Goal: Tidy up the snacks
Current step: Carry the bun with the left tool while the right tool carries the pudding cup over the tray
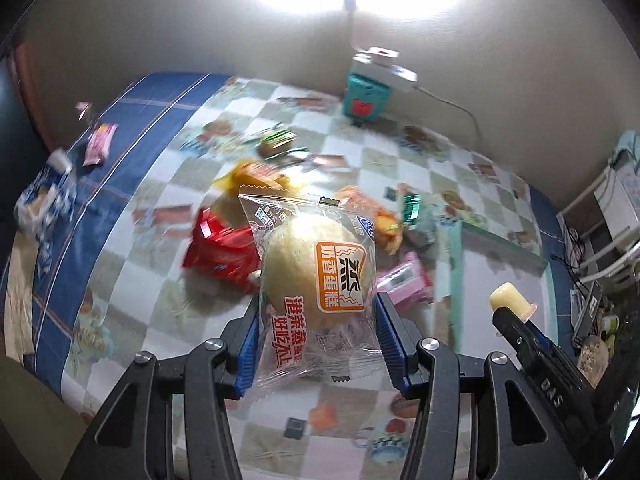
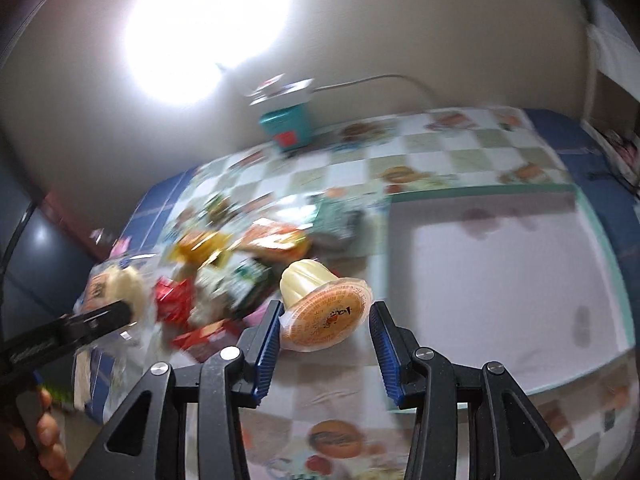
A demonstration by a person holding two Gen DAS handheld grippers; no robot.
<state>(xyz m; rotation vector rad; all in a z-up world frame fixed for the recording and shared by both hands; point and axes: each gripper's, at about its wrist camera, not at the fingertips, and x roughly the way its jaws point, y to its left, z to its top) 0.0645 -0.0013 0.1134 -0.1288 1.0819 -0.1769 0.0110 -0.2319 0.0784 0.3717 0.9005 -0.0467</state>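
Note:
My left gripper [image 1: 319, 320] is shut on a steamed cake [image 1: 316, 264] in a clear wrapper with an orange label, held above the checked tablecloth. My right gripper [image 2: 325, 328] is shut on a yellow pudding cup [image 2: 320, 300] with an orange lid, tilted on its side between the blue pads. In the left wrist view the right gripper [image 1: 510, 314] shows at the right with the pudding cup [image 1: 508, 298]. At the left edge of the right wrist view, the left gripper [image 2: 120, 314] carries the cake [image 2: 124, 284]. A pile of mixed snack packets [image 1: 248, 216] lies mid-table.
A white tray with a green rim [image 2: 480, 280] lies on the table's right side. A teal box [image 1: 366, 94] with a white device and cable stands by the back wall. A pink packet [image 1: 100, 144] lies on the blue border at the left. A hand [image 2: 48, 432] shows at lower left.

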